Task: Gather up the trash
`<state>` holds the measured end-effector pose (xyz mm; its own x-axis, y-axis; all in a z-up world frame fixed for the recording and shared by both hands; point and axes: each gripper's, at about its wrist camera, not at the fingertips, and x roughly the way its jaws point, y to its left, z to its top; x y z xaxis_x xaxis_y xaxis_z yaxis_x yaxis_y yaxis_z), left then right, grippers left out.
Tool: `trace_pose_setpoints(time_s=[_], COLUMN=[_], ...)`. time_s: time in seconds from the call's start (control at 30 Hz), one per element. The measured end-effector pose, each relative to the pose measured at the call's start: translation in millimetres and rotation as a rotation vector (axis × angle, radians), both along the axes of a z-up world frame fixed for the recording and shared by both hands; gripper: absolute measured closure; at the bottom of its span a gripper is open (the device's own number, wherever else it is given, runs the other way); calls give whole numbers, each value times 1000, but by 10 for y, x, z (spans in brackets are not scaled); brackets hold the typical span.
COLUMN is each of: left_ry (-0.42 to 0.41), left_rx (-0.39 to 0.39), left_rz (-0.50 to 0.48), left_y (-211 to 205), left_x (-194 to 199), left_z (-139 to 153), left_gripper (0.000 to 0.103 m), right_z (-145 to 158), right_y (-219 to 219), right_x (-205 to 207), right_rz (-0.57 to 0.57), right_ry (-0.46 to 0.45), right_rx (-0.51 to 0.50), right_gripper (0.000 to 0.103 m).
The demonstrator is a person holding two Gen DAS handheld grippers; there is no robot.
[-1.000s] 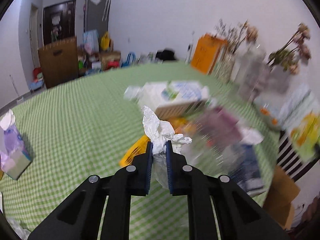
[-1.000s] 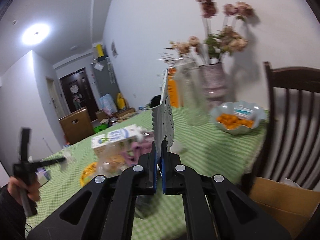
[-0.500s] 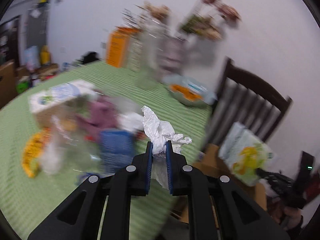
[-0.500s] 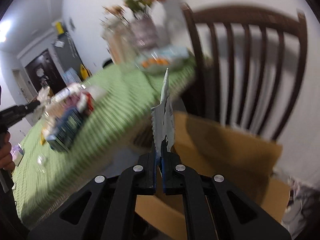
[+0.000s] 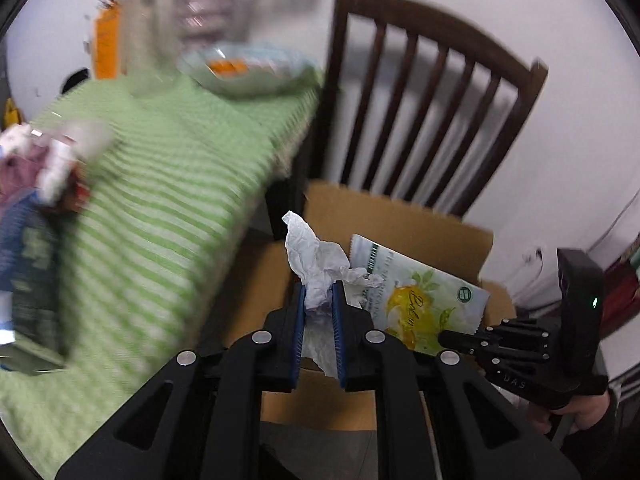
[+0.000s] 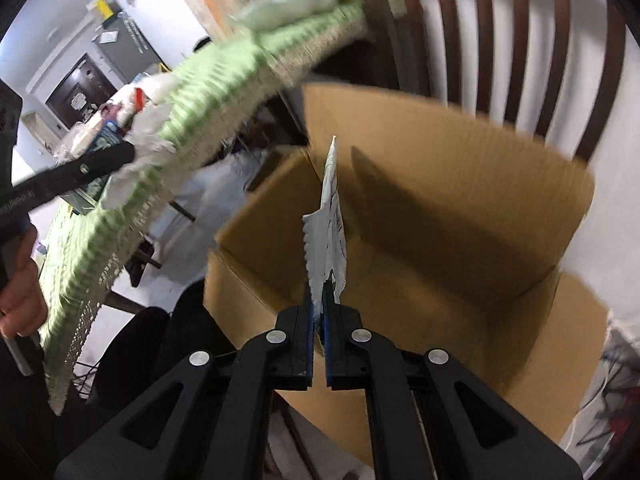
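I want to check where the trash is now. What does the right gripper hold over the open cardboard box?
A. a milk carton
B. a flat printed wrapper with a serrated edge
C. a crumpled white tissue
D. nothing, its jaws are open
B: the right gripper is shut on a flat printed wrapper with a serrated edge, above the open cardboard box; the crumpled tissue is in the left gripper.

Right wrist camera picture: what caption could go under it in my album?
Right gripper pinching a flat white serrated-edge wrapper above an open brown cardboard box.
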<state>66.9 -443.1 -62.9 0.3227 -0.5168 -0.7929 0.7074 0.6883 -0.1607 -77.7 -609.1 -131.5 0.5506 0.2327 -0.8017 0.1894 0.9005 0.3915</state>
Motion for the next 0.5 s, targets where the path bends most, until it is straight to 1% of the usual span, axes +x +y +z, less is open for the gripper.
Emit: trace_pose_setpoints(time_s=[0.1, 0.13, 0.17, 0.2, 0.23, 0.27, 0.33, 0.43, 0.47, 0.5], left_ry=[50, 59, 71, 80, 93, 104, 132, 136, 134, 133], left_rx=[73, 107, 132, 146, 170, 186, 202, 233, 236, 239], left_rz=[-36, -37, -47, -49, -45, -40, -38, -47, -45, -37], left_y=[-265, -340, -423, -470, -542, -597, -671, -761, -787, -814], left_x=[36, 59, 86, 105, 141, 172, 221, 258, 274, 293], left_z=[-370, -501, -635, -710, -844, -948, -1115, -1291, -1325, -1346], left_gripper=[92, 92, 92, 92, 91, 90, 90, 89, 81, 64], right_z=[-226, -288, -335, -389, -438, -447, -421, -336, -305, -276], right_y=[-137, -201, -252, -317, -405, -451, -520, -563, -565, -570], right_x=[-29, -41, -34, -42, -73, -92, -134, -188, -203, -216], right_rz=[-11, -37, -63, -99, -159, -194, -246, -271, -276, -281], right_ry=[42, 52, 68, 88, 107, 116, 137, 136, 132, 126], right_rx=[103, 131, 147, 155, 143, 119, 49, -12, -22, -31], right_gripper=[95, 93, 80, 54, 45, 43, 43, 43, 43, 43])
